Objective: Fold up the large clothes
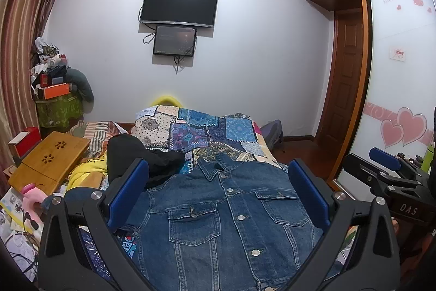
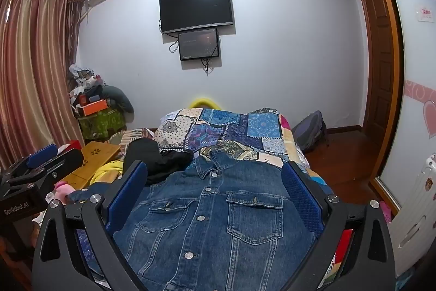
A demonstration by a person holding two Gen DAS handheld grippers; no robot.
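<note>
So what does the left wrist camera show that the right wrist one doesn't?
Only the left wrist view: two big pink hearts on the wardrobe door and the right gripper from the side.

Only the right wrist view: a backpack seen in full on the floor and the left gripper from the side.

Both: the denim jacket flat on the bed, buttoned, between open jaws, plus the TV.

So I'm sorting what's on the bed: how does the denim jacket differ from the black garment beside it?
The denim jacket is blue and lies spread flat, front up and buttoned; the black garment is bunched in a heap. The denim jacket is nearer, between the prongs of both open tools; the black garment sits further back, to the left of the collar. Both lie on the patchwork quilt.
</note>
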